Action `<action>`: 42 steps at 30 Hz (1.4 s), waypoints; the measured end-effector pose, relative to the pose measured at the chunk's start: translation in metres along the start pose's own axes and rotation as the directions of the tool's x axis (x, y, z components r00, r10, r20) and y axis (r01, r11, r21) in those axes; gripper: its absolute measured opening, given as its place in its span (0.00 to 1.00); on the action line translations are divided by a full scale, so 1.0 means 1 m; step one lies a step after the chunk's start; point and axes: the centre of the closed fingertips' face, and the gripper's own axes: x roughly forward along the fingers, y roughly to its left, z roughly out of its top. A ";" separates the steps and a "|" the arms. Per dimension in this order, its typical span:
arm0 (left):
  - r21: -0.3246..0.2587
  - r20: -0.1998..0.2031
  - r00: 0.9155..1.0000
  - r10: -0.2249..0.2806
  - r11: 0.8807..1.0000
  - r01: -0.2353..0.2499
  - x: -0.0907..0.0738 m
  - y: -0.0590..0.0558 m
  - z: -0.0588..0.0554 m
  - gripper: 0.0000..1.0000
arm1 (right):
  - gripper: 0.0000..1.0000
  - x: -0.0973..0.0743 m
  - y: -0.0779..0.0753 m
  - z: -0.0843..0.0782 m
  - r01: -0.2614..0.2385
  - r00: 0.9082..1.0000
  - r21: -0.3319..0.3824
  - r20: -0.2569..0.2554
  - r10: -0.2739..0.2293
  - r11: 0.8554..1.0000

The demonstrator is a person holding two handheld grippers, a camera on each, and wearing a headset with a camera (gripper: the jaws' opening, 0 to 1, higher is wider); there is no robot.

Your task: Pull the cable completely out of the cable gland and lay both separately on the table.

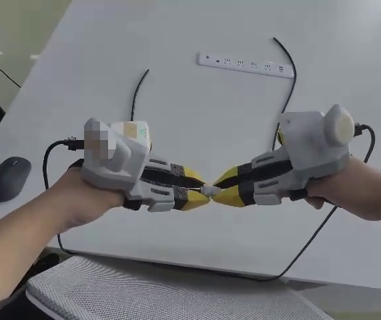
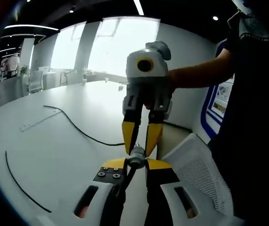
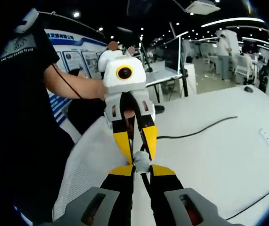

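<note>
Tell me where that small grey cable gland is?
In the head view the small grey cable gland sits between the yellow tips of the left gripper and right gripper, above the near edge of the white table.

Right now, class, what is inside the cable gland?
A black cable runs into the cable gland at its end. How far it reaches inside cannot be seen; the gland's body covers it.

I saw white power strip (image 1: 245, 65) far back on white table (image 1: 177, 113), black mouse (image 1: 9, 178) at left edge, grey mesh chair (image 1: 157, 293) below me
</note>
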 end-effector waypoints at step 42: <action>-0.008 -0.004 0.999 -0.034 0.999 0.033 0.007 -0.002 -0.001 0.15 | 0.17 -0.020 -0.007 0.000 0.037 0.995 0.222 0.079 -0.056 0.974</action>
